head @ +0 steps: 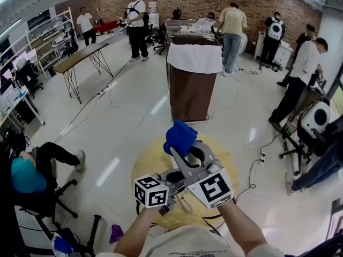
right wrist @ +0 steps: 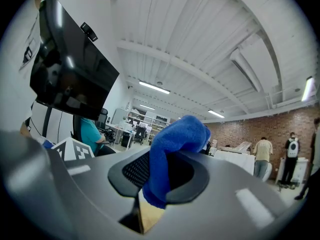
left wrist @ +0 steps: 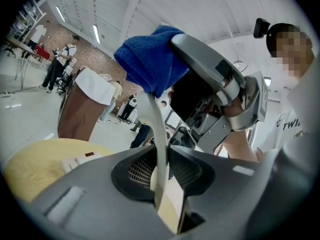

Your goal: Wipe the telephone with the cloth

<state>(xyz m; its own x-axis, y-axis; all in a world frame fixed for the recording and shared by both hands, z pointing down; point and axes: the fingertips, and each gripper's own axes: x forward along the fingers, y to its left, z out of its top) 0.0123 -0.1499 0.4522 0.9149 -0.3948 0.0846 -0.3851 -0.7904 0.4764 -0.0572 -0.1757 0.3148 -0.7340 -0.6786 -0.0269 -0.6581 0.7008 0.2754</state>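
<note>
1. Above the table (head: 147, 165), the left gripper (left wrist: 162, 181) is pinched on a pale, narrow strip that rises from between its jaws. I take this to be the handset (left wrist: 159, 134) seen edge-on, though its shape is hard to make out.
2. Higher above the table, the right gripper (right wrist: 152, 184) is clamped on the blue cloth (right wrist: 172, 144). The cloth bulges past its jaws and, in the left gripper view, touches the handset's far end.
3. On the table lies a white box with a red mark, likely the body of the telephone (left wrist: 75, 160), well apart from both tools.
4. The step in hand, as I read it, is wiping the lifted handset. The cloth meets only its far end, so most of its length looks left to do.
5. To do it well, hold the left grip steady so the handset cannot twist. Draw the cloth down its length toward the table in long strokes, with the soft bulge on the plastic, not the bare jaw tips.
6. Press lightly, since a hard push could lever the thin piece out of the left jaws.
7. The pinched patch cannot be reached, so regrip elsewhere to wipe it, then do the body on the table.
</note>
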